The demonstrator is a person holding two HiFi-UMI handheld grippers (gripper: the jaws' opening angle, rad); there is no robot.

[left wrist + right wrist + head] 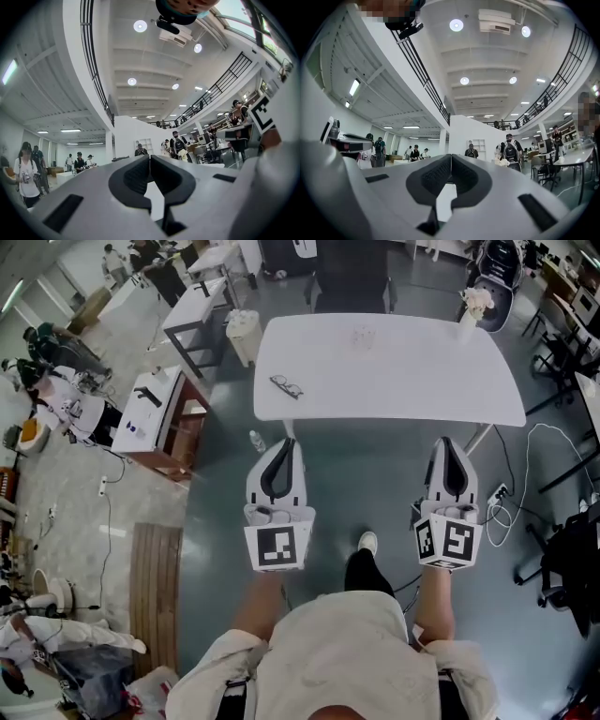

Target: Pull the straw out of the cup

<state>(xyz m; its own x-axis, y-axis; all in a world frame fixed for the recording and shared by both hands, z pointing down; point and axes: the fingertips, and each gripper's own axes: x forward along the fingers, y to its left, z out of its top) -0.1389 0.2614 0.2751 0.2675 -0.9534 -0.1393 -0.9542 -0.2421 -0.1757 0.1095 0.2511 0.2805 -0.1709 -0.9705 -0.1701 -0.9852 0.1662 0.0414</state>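
Observation:
A small clear cup [364,337] stands near the far edge of the white table [394,390]; it is too small and faint to make out the straw. My left gripper [285,442] and right gripper [447,441] are held side by side over the grey floor, short of the table's near edge, pointing toward it. Both are shut with nothing between the jaws. The left gripper view shows its jaws [149,157] pressed together against the hall beyond. The right gripper view shows the same for its jaws [451,156]. The cup is in neither gripper view.
Black glasses [287,386] lie on the table's left part and a vase of flowers [473,306] stands at its far right corner. A black chair [352,277] sits behind the table. On the floor are a bottle [256,441] and, to the right, cables [506,498]. A side desk [155,413] stands to the left. People stand far off.

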